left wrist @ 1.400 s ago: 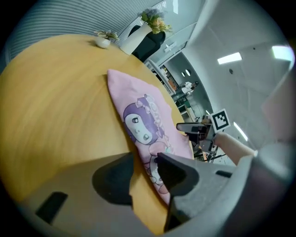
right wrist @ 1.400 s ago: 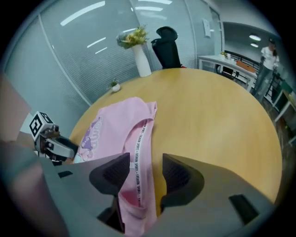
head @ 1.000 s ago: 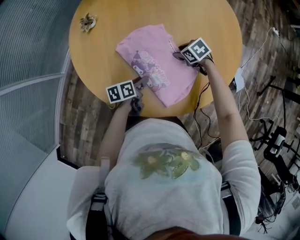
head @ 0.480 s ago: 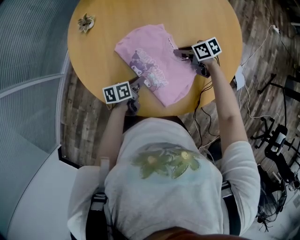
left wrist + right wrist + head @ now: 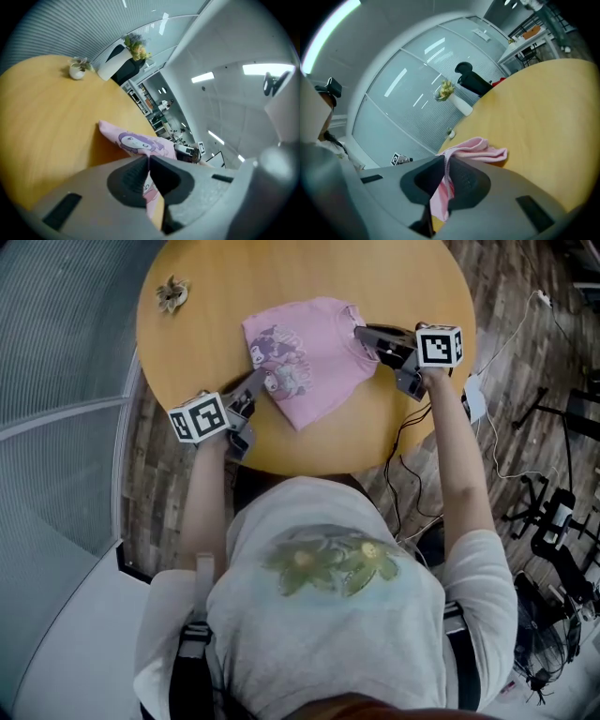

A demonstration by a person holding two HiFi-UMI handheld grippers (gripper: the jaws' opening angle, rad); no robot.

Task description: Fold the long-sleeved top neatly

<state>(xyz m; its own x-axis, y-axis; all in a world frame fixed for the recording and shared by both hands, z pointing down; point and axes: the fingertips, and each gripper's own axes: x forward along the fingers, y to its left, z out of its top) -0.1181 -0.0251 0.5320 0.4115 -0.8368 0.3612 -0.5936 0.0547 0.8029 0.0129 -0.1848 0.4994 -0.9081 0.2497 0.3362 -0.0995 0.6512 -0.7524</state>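
Top (image 5: 305, 357) sits mid-surface (image 5: 234, 287), toward the near edge, stretched between both grippers. Left gripper (image 5: 258, 382): fingers shut on its left edge. Right gripper (image 5: 362, 333): fingers just closed, pinching its right edge. Both gripped edges are held off the surface.

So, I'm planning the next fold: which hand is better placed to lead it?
Probably right. The right gripper, its fingers having just been closing, pinches the pink top's neck edge with table beyond; the left gripper, clamped on the top, hangs by the table's near rim.
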